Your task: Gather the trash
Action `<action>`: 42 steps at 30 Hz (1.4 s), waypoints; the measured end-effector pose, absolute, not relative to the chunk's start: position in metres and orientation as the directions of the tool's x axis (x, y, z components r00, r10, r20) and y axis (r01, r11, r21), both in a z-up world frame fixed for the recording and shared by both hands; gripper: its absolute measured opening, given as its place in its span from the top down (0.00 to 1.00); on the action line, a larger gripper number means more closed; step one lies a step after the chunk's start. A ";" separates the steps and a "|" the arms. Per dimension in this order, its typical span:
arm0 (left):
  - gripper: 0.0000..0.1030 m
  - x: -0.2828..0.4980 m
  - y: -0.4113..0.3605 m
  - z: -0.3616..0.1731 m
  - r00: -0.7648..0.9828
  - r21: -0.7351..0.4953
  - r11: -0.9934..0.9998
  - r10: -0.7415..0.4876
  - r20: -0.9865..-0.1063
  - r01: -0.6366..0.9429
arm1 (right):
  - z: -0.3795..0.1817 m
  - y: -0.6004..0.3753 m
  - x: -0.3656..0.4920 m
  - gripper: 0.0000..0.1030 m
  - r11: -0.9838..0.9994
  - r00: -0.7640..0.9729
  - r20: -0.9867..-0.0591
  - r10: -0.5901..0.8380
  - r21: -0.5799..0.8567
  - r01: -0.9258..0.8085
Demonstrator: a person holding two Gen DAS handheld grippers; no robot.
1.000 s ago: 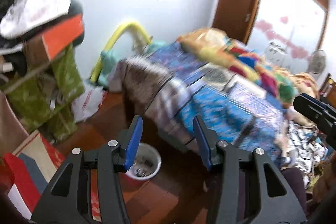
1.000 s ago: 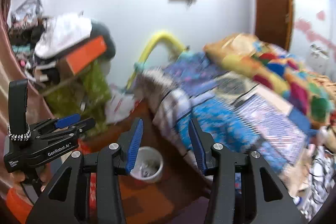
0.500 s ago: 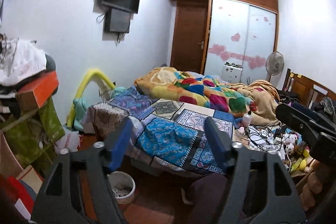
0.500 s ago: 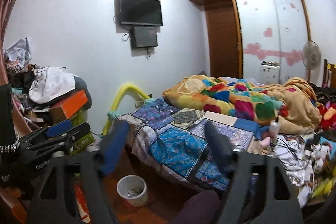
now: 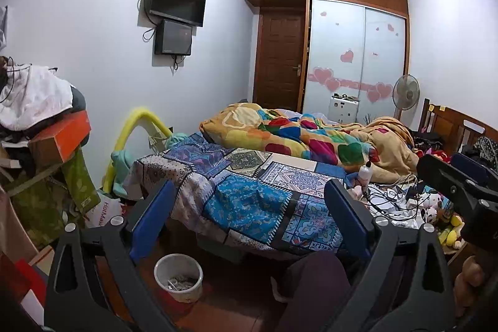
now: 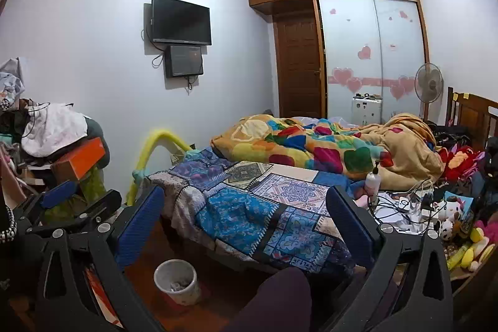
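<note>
Both tools have just been opening; left tool (image 5: 247, 204) and right tool (image 6: 246, 207) now wide, empty. Bin (image 5: 178, 276) below. Likely next: scan bed (image 5: 264, 189) for trash, approach low.

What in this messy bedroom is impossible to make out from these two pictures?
- Bin contents: too small in both views.
- Floor under the bed: hidden by hanging quilt, dark.
- Items by the cables: too small, tangled.
- Right tongs in left view: cut off by the edge.
</note>
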State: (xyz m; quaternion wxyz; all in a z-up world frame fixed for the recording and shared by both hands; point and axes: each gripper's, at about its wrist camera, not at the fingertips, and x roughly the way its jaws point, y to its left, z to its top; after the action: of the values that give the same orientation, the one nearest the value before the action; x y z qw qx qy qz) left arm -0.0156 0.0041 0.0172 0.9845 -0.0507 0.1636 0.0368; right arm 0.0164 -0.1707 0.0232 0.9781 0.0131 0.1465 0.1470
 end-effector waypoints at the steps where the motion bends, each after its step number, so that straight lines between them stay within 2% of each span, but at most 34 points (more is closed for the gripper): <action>1: 0.06 -0.015 0.005 0.017 0.943 -0.090 0.992 0.055 -0.327 -0.090 | 0.024 -0.171 0.016 0.00 0.957 0.915 -0.282 0.290 0.067 -0.282; 42: 0.05 -0.020 -0.001 0.016 0.941 -0.085 0.993 0.053 -0.333 -0.086 | 0.030 -0.177 0.010 0.00 0.961 0.917 -0.288 0.275 0.051 -0.272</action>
State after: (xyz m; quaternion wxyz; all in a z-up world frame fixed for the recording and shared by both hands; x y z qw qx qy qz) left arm -0.0200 -0.0014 0.0162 0.9840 -0.0493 0.1676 0.0353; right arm 0.0099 -0.1774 0.0296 0.9791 0.0048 0.1478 0.1396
